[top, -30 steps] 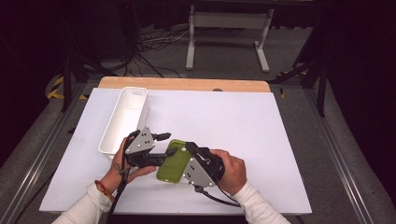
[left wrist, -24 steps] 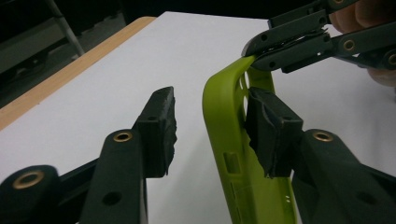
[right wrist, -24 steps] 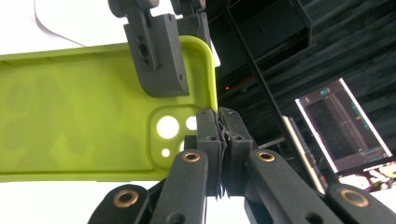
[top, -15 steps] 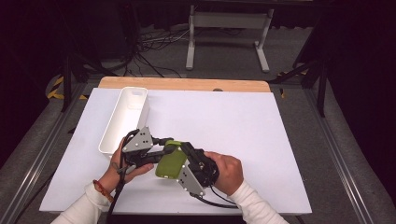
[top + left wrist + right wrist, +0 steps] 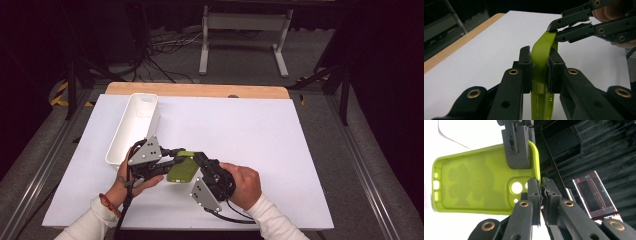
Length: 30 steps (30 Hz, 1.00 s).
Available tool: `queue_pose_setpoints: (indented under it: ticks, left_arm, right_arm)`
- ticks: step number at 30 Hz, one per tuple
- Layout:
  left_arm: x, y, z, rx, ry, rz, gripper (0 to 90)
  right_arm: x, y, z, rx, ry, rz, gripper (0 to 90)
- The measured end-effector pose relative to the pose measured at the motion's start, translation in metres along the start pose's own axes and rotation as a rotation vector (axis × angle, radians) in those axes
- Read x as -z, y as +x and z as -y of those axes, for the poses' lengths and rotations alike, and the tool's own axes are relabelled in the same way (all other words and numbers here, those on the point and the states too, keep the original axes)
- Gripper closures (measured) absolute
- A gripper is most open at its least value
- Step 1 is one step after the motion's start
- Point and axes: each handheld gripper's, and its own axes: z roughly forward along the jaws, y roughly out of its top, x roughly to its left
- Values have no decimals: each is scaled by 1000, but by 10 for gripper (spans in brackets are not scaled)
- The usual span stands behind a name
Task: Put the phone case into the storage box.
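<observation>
Green phone case (image 5: 541,53) between both grippers' jaws

Matt green rubbery phone case (image 5: 474,187)

Your two forearms come in from the near edge and meet low over the middle of the surface. Your left hand (image 5: 131,181), a beaded band at its wrist, grips the left tongs (image 5: 172,156), which point right with the grey three-cornered plate facing up. Its black jaws have just been closing and now clamp the bent edge of the lime-green soft phone case (image 5: 541,72) between the pads. Your right hand (image 5: 244,184) holds the right tongs (image 5: 199,159) angled up and left toward the other pair, plate tilted toward you, cable trailing back. Those jaws pinch the case's rim at its corner, nearly together.
</observation>
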Motion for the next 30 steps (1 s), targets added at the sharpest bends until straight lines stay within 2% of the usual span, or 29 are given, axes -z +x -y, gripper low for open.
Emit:
queue_pose_setpoints:
  ticks: [4, 6, 8, 9, 13, 19, 20, 23, 25, 30]
  left_arm:
    - [1, 0, 0, -1, -3, -11, 778]
    - [2, 2, 2, 13, -11, -10, 778]
    - [2, 3, 2, 13, -12, -10, 778]
    - [3, 3, 2, 16, -21, -14, 778]
    - [5, 3, 2, 21, -38, -12, 778]
    - [11, 4, 4, 22, -75, -29, 778]
    - [11, 3, 4, 31, -86, -25, 778]
    - [12, 5, 5, 23, -95, -25, 778]
    - [14, 5, 6, 40, -105, -22, 778]
    - [18, 9, 7, 44, -114, -19, 778]
  right_arm:
    - [0, -2, 0, -42, -8, -10, 811]
    - [1, -2, 0, -65, -25, 5, 775]
    - [2, -5, 1, -105, -32, -5, 747]
    - [2, -5, 1, -105, -32, -5, 747]
    - [3, -8, 3, -154, -44, -15, 697]
    - [6, -16, 13, -270, -58, -47, 604]
    - [5, -18, 15, -298, -60, -56, 587]
    - [4, -23, 23, -377, -69, -105, 522]
    - [3, -25, 27, -438, -75, -129, 496]
    - [-1, -24, 35, -480, -49, -143, 418]
